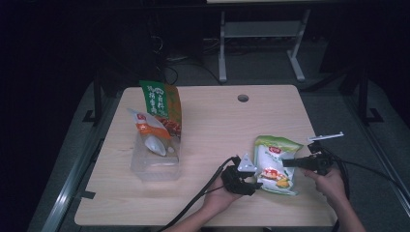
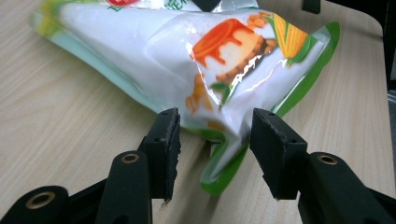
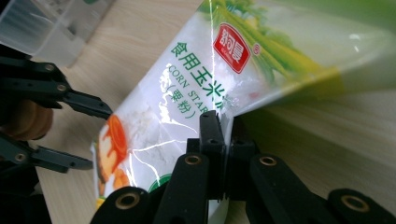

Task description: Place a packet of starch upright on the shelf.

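Jaws of the right gripper [image 3: 223,140] had pinched the starch bag's [image 1: 274,164] edge on the table [image 1: 212,125], while the left gripper [image 2: 215,140] stood half open around its corner, needing a deeper, squarer bite before lifting.

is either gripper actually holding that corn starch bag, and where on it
Yes. The right gripper is shut on the corn starch bag, pinching its side edge. The left gripper is open, its jaws astride the bag's bottom corner, not pressing on it.

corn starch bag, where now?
High view: the corn starch bag lies near the table's front right, between the left gripper and right gripper.
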